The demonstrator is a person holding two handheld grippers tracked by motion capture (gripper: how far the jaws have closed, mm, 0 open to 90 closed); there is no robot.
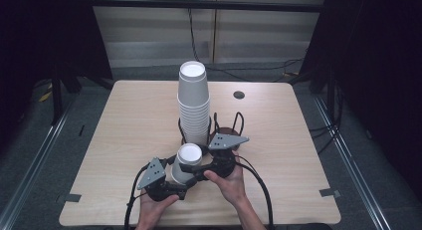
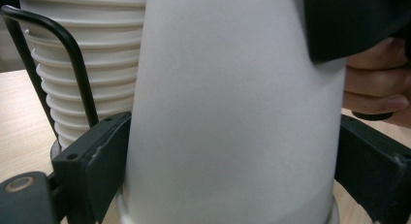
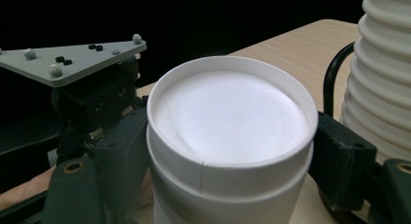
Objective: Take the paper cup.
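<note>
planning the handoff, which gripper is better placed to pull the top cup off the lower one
Probably the right gripper: its jaws sit at the top cup, just under that cup's base. The left gripper clamps lower on the cups' wall, so it suits holding the lower one steady.

Black grippers (grey plates, trailing cables)

cup stack in wire holder mid-table | upturned cups, apparently two nested, just before it
</note>
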